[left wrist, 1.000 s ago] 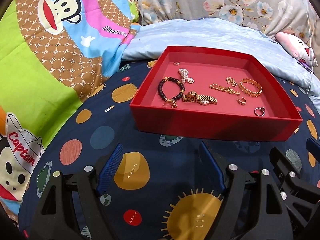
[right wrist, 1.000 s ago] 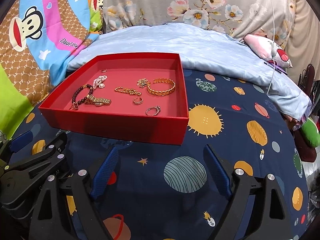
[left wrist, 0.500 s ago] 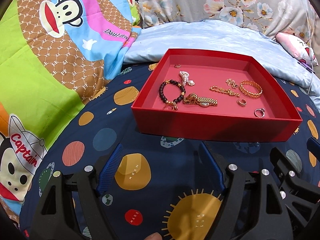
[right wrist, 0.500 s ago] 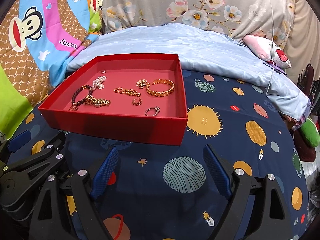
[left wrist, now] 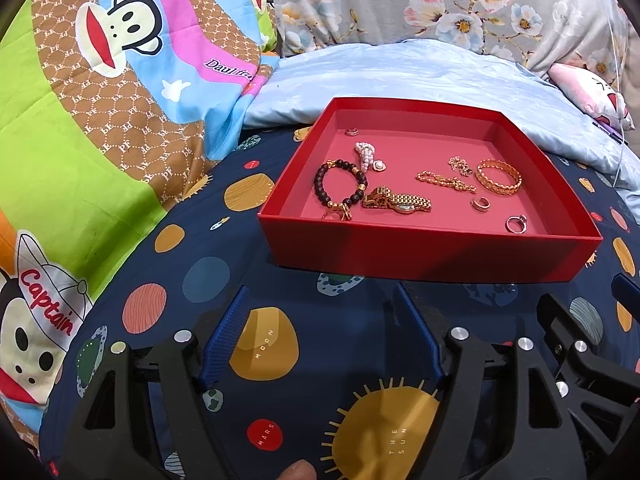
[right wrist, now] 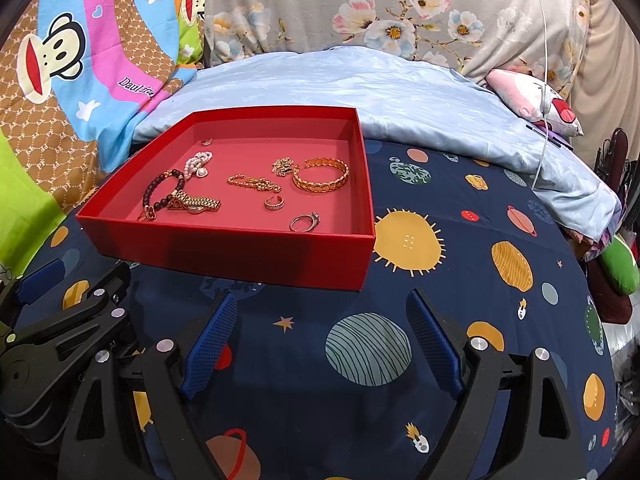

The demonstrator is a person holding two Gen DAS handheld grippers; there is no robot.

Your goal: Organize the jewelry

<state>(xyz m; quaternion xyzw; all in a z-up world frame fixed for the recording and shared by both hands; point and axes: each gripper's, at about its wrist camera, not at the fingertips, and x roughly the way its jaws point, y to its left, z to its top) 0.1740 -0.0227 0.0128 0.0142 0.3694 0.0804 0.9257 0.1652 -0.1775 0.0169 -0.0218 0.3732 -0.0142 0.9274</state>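
Observation:
A red tray lies on a navy planet-print sheet. In it are a dark bead bracelet, a gold watch, a pearl piece, a gold chain, a gold bangle and two rings. My left gripper is open and empty in front of the tray's left part. My right gripper is open and empty in front of its right corner.
A cartoon monkey blanket rises on the left. A light blue quilt and floral pillows lie behind the tray. A white cable hangs at the right. The bed edge drops off at the far right.
The tray has shifted slightly downward in both views as the grippers tilt or lift a little. Both grippers stay open and empty.

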